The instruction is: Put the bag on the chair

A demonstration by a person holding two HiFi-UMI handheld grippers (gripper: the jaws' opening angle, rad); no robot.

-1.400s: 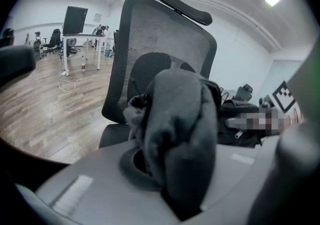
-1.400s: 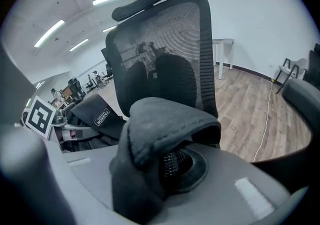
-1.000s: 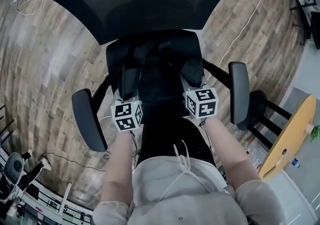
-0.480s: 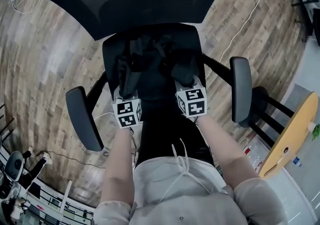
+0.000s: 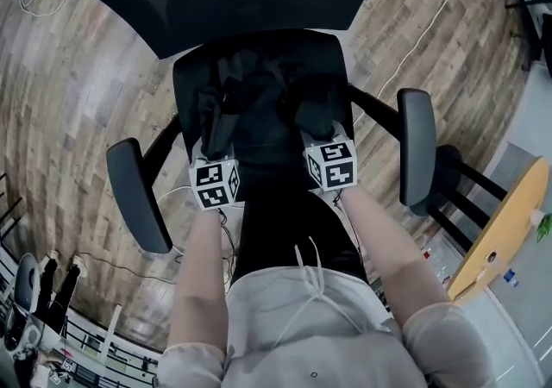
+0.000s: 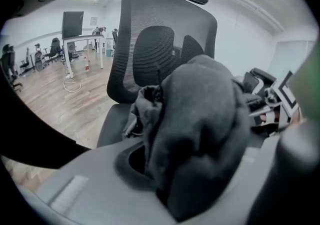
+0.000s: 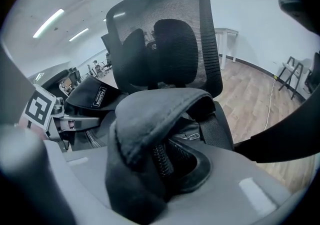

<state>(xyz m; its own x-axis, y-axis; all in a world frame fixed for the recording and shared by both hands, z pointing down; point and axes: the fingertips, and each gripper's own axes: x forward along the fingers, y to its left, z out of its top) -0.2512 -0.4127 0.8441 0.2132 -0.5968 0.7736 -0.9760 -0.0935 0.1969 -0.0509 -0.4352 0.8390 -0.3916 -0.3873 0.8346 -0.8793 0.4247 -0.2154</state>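
Observation:
The black bag (image 5: 259,106) lies slumped on the seat (image 5: 332,54) of a black mesh office chair. My left gripper (image 5: 214,123) holds the bag's left side and my right gripper (image 5: 317,119) its right side. In the left gripper view, bunched dark fabric (image 6: 200,134) fills the space between the jaws of the left gripper (image 6: 185,179). In the right gripper view a folded edge of the bag with a zipper (image 7: 150,124) sits between the jaws of the right gripper (image 7: 145,179). Both pairs of jaws are opening, with the fabric still between them. The chair's back (image 7: 165,44) rises just behind.
The chair's armrests (image 5: 138,197) (image 5: 417,149) flank my arms. Wood floor lies all round, with a white cable (image 5: 423,41) across it at the right. A yellow round table (image 5: 509,231) stands at the right edge. Desks and chairs (image 6: 82,39) stand far off.
Both grippers have moved a little forward over the seat with the bag, the right one also drifting inward. The bag now rests lower on the seat.

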